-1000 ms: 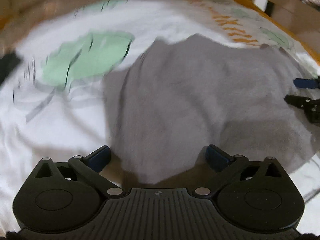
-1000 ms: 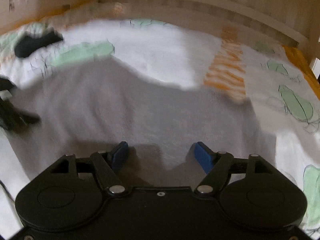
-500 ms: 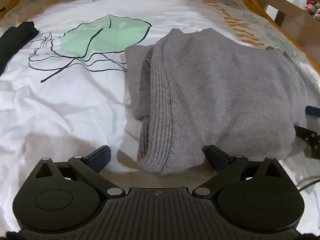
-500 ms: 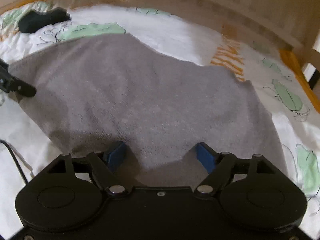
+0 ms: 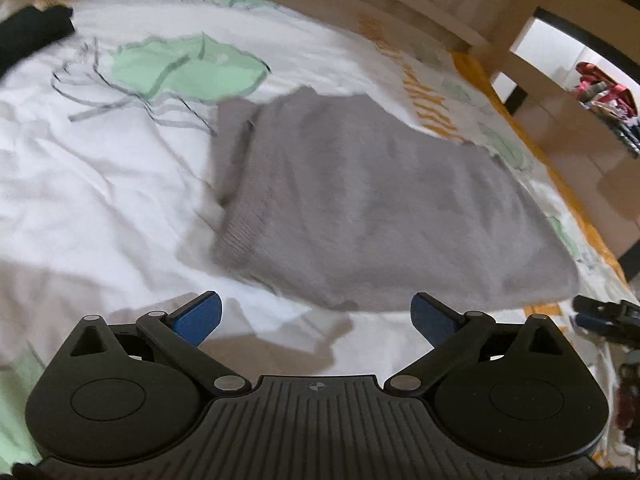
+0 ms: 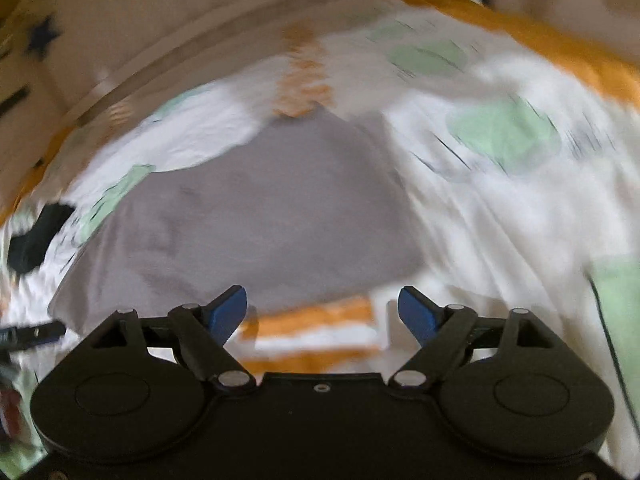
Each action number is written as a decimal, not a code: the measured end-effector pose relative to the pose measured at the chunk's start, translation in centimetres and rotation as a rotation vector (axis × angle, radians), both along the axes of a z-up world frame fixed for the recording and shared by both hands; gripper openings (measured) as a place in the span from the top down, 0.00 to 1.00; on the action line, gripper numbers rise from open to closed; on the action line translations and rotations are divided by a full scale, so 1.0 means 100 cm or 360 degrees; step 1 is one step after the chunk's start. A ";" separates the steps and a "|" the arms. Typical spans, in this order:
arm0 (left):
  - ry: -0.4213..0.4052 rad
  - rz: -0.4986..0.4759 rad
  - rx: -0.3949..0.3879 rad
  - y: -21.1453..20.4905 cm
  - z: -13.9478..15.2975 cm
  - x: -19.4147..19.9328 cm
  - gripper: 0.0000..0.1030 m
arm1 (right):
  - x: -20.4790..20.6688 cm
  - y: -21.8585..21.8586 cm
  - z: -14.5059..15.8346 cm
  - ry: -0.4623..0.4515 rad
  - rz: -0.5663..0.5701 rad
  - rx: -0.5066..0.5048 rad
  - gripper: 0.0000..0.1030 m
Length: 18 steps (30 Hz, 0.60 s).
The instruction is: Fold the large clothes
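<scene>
While the grey sweater is lying folded on the leaf-print duvet, you are carrying both tools clear of it: left gripper gaping wide and empty, right gripper having just been opening, nothing between its jaws. This fold looks finished; next you are probably squaring edges or fetching another garment.

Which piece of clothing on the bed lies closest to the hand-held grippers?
The grey sweater, folded just beyond them; the black garment lies far off at the bed's edge.
</scene>
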<state>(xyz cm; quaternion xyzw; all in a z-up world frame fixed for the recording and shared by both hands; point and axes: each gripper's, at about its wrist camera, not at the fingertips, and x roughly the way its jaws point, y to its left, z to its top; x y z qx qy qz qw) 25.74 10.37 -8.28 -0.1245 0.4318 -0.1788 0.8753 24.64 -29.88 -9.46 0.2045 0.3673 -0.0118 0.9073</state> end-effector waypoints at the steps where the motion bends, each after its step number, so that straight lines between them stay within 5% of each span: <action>1: 0.0020 -0.0003 0.0002 -0.003 -0.004 0.004 0.00 | -0.005 -0.007 -0.006 0.0019 -0.0024 0.0059 0.18; 11: -0.0077 0.0095 -0.0013 -0.011 -0.020 0.045 0.00 | 0.028 -0.028 -0.038 -0.0106 -0.0032 0.0432 0.09; 18: -0.0116 0.0124 -0.0042 -0.012 -0.022 0.072 0.01 | 0.060 -0.019 -0.043 -0.0221 0.0056 0.0395 0.00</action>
